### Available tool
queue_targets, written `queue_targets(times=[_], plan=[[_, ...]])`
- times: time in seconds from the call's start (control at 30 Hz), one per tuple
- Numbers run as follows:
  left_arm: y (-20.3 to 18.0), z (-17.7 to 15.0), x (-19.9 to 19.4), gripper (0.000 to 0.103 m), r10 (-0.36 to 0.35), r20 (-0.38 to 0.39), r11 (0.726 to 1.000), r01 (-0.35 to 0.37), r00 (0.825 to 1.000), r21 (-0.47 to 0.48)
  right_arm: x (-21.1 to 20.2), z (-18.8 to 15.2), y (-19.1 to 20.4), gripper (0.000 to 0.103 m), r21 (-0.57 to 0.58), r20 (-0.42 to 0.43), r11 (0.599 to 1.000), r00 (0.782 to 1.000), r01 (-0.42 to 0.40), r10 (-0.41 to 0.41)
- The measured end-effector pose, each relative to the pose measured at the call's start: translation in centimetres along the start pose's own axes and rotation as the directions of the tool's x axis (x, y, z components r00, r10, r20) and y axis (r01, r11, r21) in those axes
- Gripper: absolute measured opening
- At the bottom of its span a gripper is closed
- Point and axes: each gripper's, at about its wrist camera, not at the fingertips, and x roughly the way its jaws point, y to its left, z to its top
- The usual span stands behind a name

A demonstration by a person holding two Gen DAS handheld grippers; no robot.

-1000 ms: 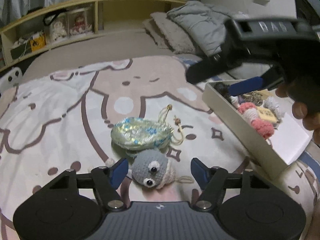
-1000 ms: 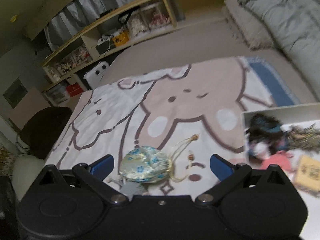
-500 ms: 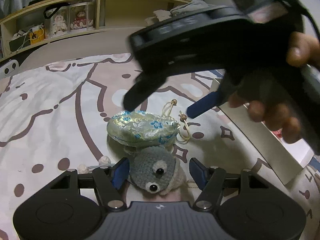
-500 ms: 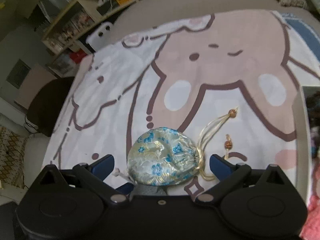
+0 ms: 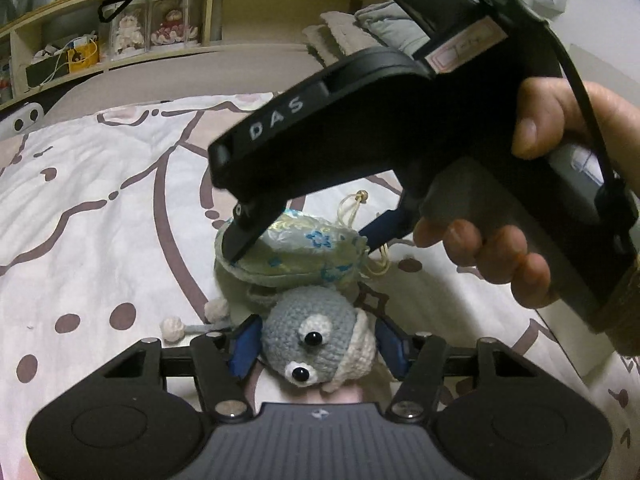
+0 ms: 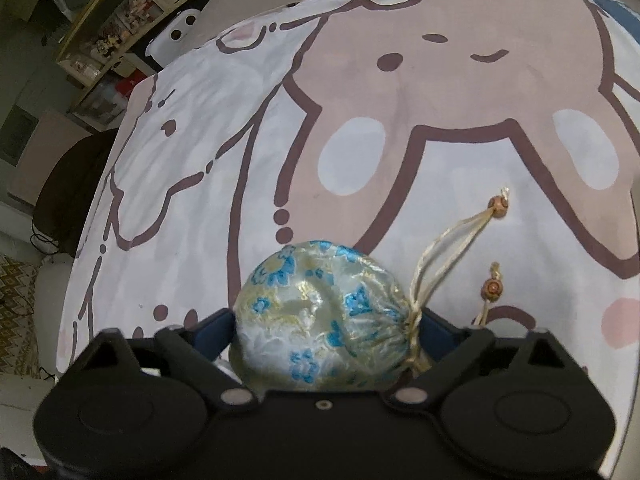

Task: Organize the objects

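Observation:
A grey crocheted toy [image 5: 316, 336] with two button eyes lies on the cartoon blanket [image 5: 100, 200]. My left gripper [image 5: 318, 346] straddles it; its jaws are closing and the blue pads [image 5: 244, 344] touch the toy's sides. Just beyond lies a shiny pouch [image 5: 296, 256] with blue flowers. My right gripper [image 5: 300, 244], held by a hand [image 5: 500, 256], reaches down around it. In the right wrist view the pouch [image 6: 320, 320] fills the gap of the right gripper [image 6: 324, 328]. Those jaws are closing, the pads just at its sides, and the pouch still rests on the blanket.
The pouch's beaded drawstring [image 6: 498, 202] trails to the right on the blanket. Two small pom-poms [image 5: 172, 326] on a cord lie left of the toy. A wooden shelf [image 5: 120, 40] with boxed dolls runs along the back, and folded bedding [image 5: 360, 28] lies at the back right.
The right gripper swung in from the right and came down over the pouch, its jaws narrowing. My left gripper sank slightly onto the toy and narrowed. The box of trinkets has left both views.

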Motion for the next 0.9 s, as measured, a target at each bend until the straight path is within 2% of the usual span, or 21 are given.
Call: queue_targets(times=[0.07,0.2,0.37,0.4,0.5,0.9], plan=[[-0.3,0.0,0.0,0.061,0.007,-0.006,1.0,-0.007,1.0,0.011,-0.1,-0.2,0.1,0.086,-0.024,0.011,1.0,1.0,0.007,-0.007],[-0.6,0.0,-0.2,0.06,0.017,-0.02,1.0,-0.017,1.0,0.017,-1.0,-0.2,-0.2,0.063,-0.02,0.042,1.0,0.999,0.005,-0.004],[-0.6,0.3,-0.8,0.059,0.021,-0.034,1.0,-0.021,0.999,-0.011,-2.4,-0.5,-0.1,0.056,-0.029,0.089,1.0,0.996,0.003,-0.001],[-0.6,0.4,-1.0,0.059,0.021,-0.033,1.0,-0.022,0.999,-0.016,-2.7,-0.6,-0.1,0.049,-0.027,0.1,1.0,0.995,0.001,0.002],[-0.7,0.8,-1.8,0.059,0.027,-0.029,0.999,-0.028,0.999,-0.036,-4.0,-0.7,-0.2,0.039,-0.012,0.129,1.0,0.991,-0.02,0.022],[-0.7,1.6,-5.0,0.059,0.049,-0.012,0.993,-0.05,0.999,-0.107,-9.1,-2.9,-0.9,0.027,-0.013,0.211,1.0,0.977,-0.014,0.016]])
